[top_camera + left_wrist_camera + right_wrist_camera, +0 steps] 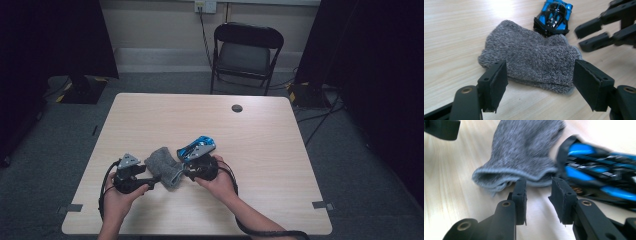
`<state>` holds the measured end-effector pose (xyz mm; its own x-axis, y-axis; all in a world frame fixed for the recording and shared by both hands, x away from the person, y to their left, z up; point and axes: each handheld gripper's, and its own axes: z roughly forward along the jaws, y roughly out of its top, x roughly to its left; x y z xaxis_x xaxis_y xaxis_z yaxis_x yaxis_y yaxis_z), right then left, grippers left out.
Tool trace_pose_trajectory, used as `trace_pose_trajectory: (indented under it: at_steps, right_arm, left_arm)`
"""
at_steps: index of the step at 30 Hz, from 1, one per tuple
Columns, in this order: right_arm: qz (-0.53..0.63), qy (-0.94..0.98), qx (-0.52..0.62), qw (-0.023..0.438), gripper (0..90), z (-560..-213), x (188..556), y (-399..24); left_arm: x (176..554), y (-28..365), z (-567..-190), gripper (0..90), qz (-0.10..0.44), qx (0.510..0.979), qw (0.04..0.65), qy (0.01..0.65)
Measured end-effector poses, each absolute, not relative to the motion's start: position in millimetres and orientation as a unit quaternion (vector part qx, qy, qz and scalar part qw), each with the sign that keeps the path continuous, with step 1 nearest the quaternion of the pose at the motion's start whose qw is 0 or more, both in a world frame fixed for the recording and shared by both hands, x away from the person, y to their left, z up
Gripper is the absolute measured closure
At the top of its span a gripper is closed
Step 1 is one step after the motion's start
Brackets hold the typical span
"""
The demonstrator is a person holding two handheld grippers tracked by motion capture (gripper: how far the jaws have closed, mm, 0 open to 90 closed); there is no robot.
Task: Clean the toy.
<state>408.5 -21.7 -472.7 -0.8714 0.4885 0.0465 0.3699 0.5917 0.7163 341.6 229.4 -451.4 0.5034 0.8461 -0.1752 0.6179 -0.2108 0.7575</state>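
Left tongs (539, 82) are spread, nothing between them, at the sock's 7 o'clock. The grey sock (164, 166) lies flat on the counter (260, 150), between both tongs. A blue toy car (197, 146) touches the sock at its 1 o'clock. Right tongs (538, 197) stand narrowly apart at the sock's cuff, pinching nothing.

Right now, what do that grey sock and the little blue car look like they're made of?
The grey sock looks like soft knitted fabric: fuzzy, flecked, with a ribbed cuff. The blue car seems to be hard, glossy plastic or painted metal; its shiny body catches the light.
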Motion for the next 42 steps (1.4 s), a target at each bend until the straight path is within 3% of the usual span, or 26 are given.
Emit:
trace_pose_trajectory:
  at_steps: [7,13,23,30,37,42]
  right_arm:
    - [0.387,0.897,0.209,0.042,66.4,-483,393,13]
    - [0.412,0.893,0.179,0.016,54.4,-478,375,39]
    - [0.431,0.867,0.238,0.076,32.8,-451,415,-28]
    - [0.412,0.857,0.283,0.126,21.3,-457,455,-67]
    - [0.409,0.863,0.274,0.116,14.9,-470,480,-66]
    - [0.422,0.862,0.264,0.096,14.8,-470,491,-60]
  left_arm:
    - [342,231,-451,33.0,0.128,0.76,0.407,0.49]
    - [343,238,-452,35.8,0.144,0.75,0.402,0.505]
    - [357,230,-468,40.6,0.197,0.754,0.36,0.513]
    - [363,223,-480,37.3,0.191,0.759,0.348,0.517]
    - [364,222,-489,41.0,0.191,0.769,0.337,0.508]
    - [364,223,-489,49.1,0.198,0.778,0.322,0.501]
